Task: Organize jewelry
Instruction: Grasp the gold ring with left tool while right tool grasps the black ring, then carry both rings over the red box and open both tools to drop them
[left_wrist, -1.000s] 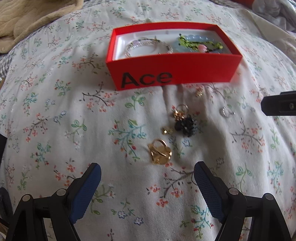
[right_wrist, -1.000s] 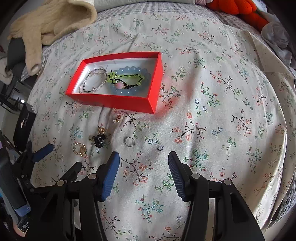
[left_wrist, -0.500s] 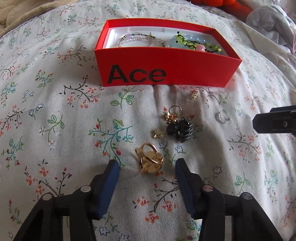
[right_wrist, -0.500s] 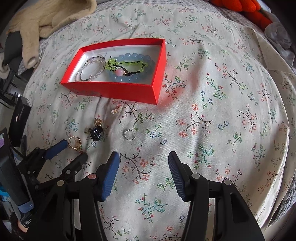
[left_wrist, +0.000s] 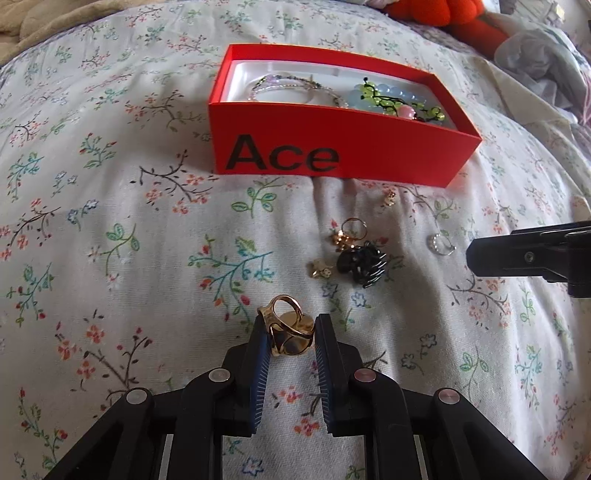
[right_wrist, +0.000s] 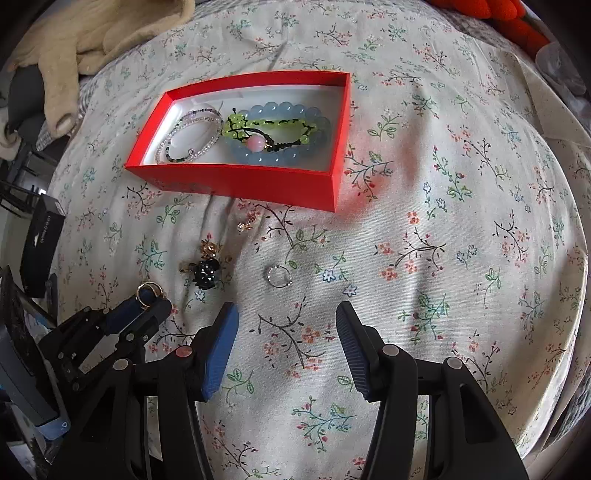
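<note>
The left gripper (left_wrist: 290, 334) is tipped steeply down toward the flower-printed bedspread (left_wrist: 110, 258), and its blue-padded jaws have just been closing: they now pinch the chunky gold openwork ring (left_wrist: 286, 332) from both sides, the ring sitting between the tips with its open loop pointing up and away from the gripper. Over to the right, the right gripper (right_wrist: 286, 347) also points sharply downward, its jaws standing about half apart with nothing but cloth between them. Just past its tips lies a thin silver ring (right_wrist: 279, 277), flat on the fabric. A little farther on, between the two grippers, sits a small cluster: a black beaded claw-like ornament (left_wrist: 362, 264), a tiny gold charm (left_wrist: 320, 268) beside it, and a small gold ring with a flower-like top (left_wrist: 349, 232) touching the black piece on its far side. Nearer the box is one more tiny gold stud (left_wrist: 388, 198), lying alone. Beyond them all rests the shallow red cardboard box printed "Ace" (left_wrist: 343, 155), its long side facing the left gripper. Inside, on a white lining, a thin clear-beaded bracelet (right_wrist: 190, 134) lies at the left end, and a pale blue round-bead bracelet (right_wrist: 284, 110) at the right, with a green beaded cord bracelet with a pink bead (right_wrist: 258, 133) lying on top of it.
</note>
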